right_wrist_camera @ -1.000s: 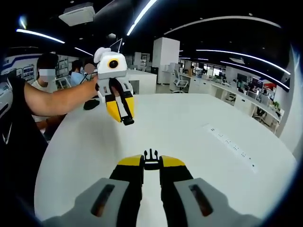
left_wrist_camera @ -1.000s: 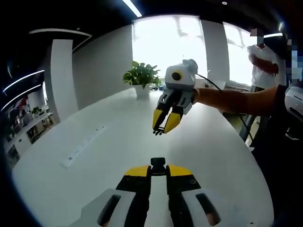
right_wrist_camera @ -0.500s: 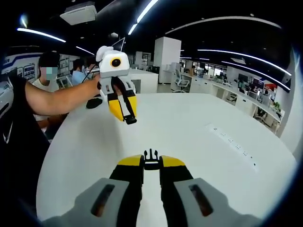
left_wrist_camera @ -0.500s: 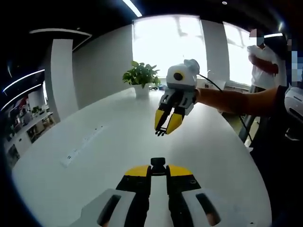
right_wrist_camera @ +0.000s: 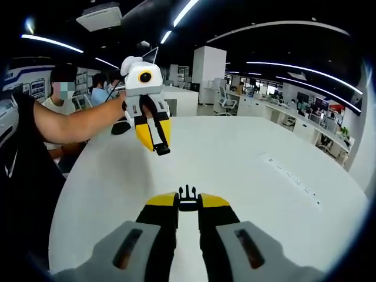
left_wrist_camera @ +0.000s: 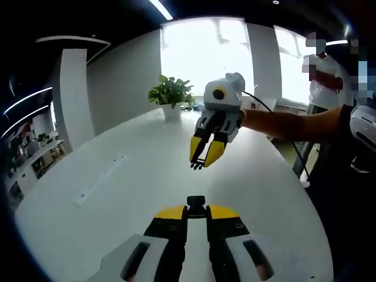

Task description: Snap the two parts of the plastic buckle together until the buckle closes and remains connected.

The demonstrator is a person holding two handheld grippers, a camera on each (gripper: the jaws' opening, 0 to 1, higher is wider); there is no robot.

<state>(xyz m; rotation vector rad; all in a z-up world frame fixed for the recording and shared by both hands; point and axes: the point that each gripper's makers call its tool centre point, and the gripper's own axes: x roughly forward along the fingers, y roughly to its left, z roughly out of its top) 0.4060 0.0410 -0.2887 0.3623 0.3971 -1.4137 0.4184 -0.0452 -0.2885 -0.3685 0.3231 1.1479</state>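
While apart above the table [left_wrist_camera: 117,194], left tongs [left_wrist_camera: 196,210] clench the socket half [left_wrist_camera: 196,203]; right tongs [right_wrist_camera: 187,200] clench the pronged half [right_wrist_camera: 187,193].

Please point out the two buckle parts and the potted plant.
Socket part [left_wrist_camera: 196,204], left gripper view, its black end past the jaws.
Pronged part [right_wrist_camera: 187,194], right gripper view, its prongs.
Plant [left_wrist_camera: 171,92], left gripper view, its leaves.

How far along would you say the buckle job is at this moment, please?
Done: each half is picked up. The left gripper is shut on the socket half, and the right gripper is shut on the pronged half. In hand: both are held above the white table, facing each other but clearly apart. Left: bring them together and snap them shut.
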